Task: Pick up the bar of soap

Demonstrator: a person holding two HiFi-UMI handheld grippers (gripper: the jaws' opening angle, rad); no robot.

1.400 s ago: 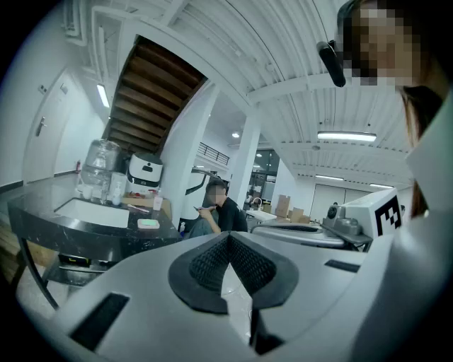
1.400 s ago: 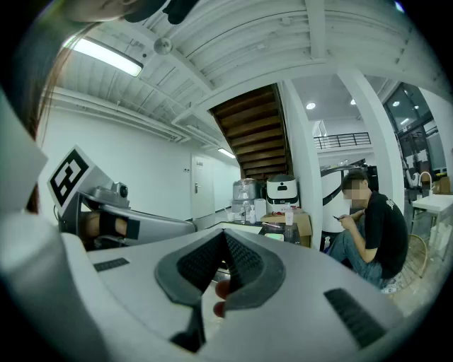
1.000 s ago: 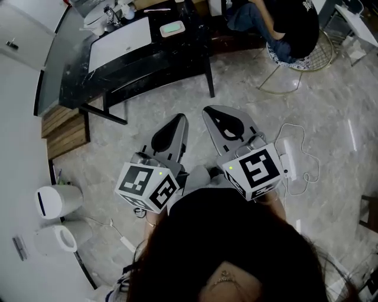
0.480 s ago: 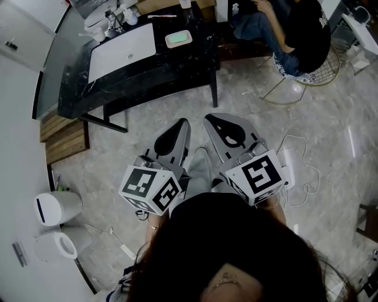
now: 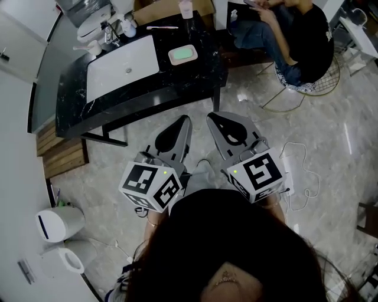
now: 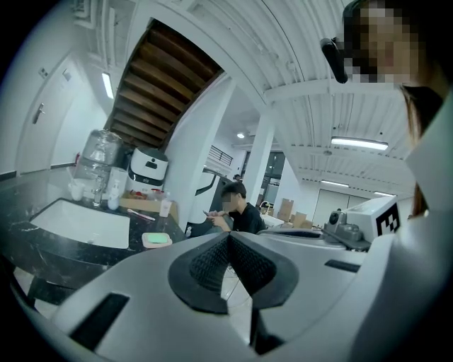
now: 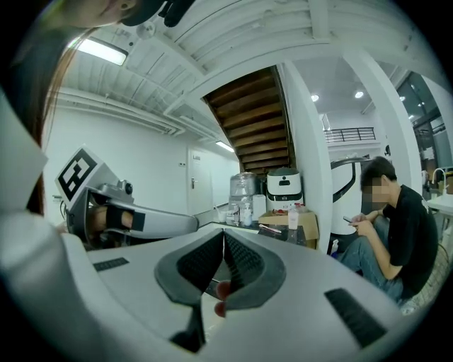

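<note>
A pale green bar of soap [image 5: 183, 54] lies in a light dish on the black marble counter [image 5: 177, 79], beside the white sink [image 5: 123, 62]; the left gripper view shows the soap [image 6: 156, 240] small and far ahead. My left gripper [image 5: 180, 125] and right gripper [image 5: 214, 120] are held side by side over the floor, well short of the counter. Both are shut with their jaw tips together and nothing between them. In the gripper views the left gripper [image 6: 228, 237] and right gripper [image 7: 223, 235] show pads meeting at the tip.
A person in black sits on a wire chair [image 5: 310, 74] to the right of the counter. Bottles and a cup [image 5: 185, 9] stand at the counter's back. A power strip and cable [image 5: 293, 162] lie on the floor at right. White bins [image 5: 59, 222] stand at left.
The counter with the soap has shifted lower and nearer in the head view as I have come closer. Both grippers stay shut and side by side.
</note>
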